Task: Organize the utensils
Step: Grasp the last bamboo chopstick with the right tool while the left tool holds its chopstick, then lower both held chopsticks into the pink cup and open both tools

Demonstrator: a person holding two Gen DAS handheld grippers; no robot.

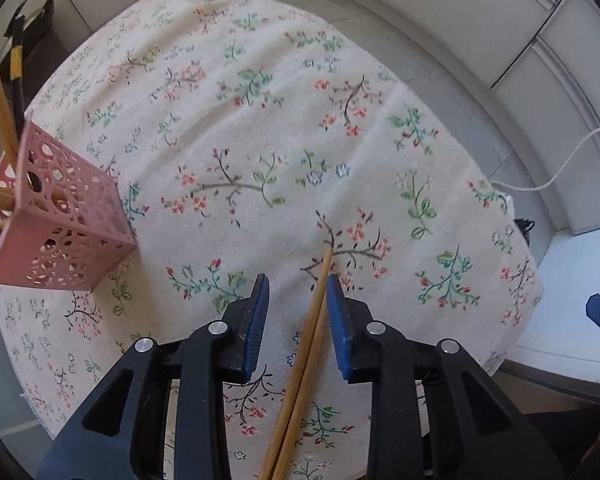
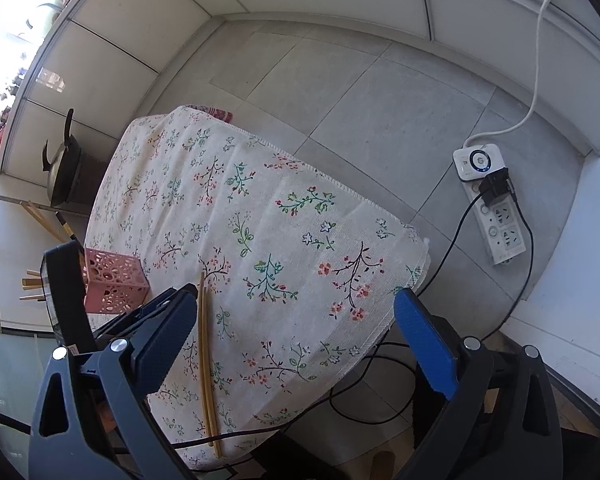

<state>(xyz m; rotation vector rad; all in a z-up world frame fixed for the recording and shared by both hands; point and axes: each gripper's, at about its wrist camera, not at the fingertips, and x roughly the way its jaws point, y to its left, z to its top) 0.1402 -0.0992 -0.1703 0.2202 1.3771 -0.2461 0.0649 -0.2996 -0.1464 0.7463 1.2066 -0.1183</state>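
The left tongs straddled the chopsticks – parted, not yet clamped; next, pinch – carry to the pink holder. The right tongs gaped empty.

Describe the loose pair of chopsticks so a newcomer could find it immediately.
Start at the floral tablecloth that covers the table. A pink perforated holder stands on it, with utensils sticking out. The pair of chopsticks lies flat on the cloth apart from the holder, between the pads of the left gripper: the only utensils outside it.
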